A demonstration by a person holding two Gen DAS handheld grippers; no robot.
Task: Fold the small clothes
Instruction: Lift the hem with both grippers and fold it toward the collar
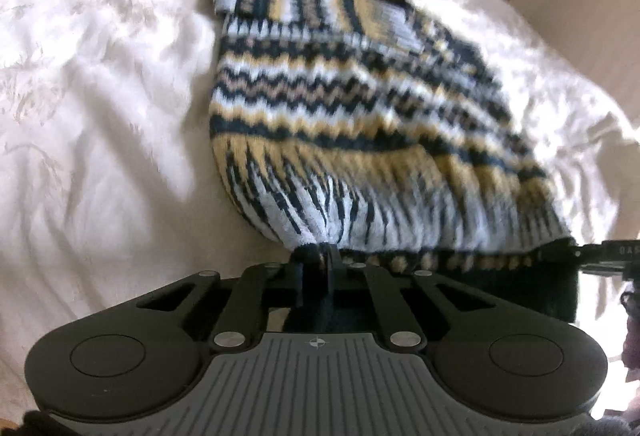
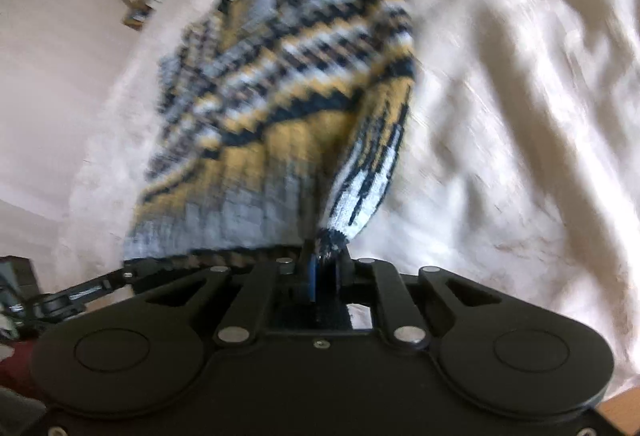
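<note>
Both tongs [image 1: 318, 256] [image 2: 324, 256] pinch the zigzag-striped knit sweater's [image 1: 340, 108] ribbed hem.

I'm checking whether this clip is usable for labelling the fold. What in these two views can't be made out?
- Right wrist view: the sweater's knit pattern and far end, smeared by motion blur.
- Left wrist view: the hem's dark underside, hidden behind the left hand-held gripper.
- Left wrist view: the right hand-held gripper, cut off by the right edge.
- Both views: objects beyond the white bedsheet, too small and blurred.

right gripper [image 2: 320, 260] clamped on sweater [image 2: 280, 96] hem | white bedsheet [image 2: 520, 116] beneath
</note>
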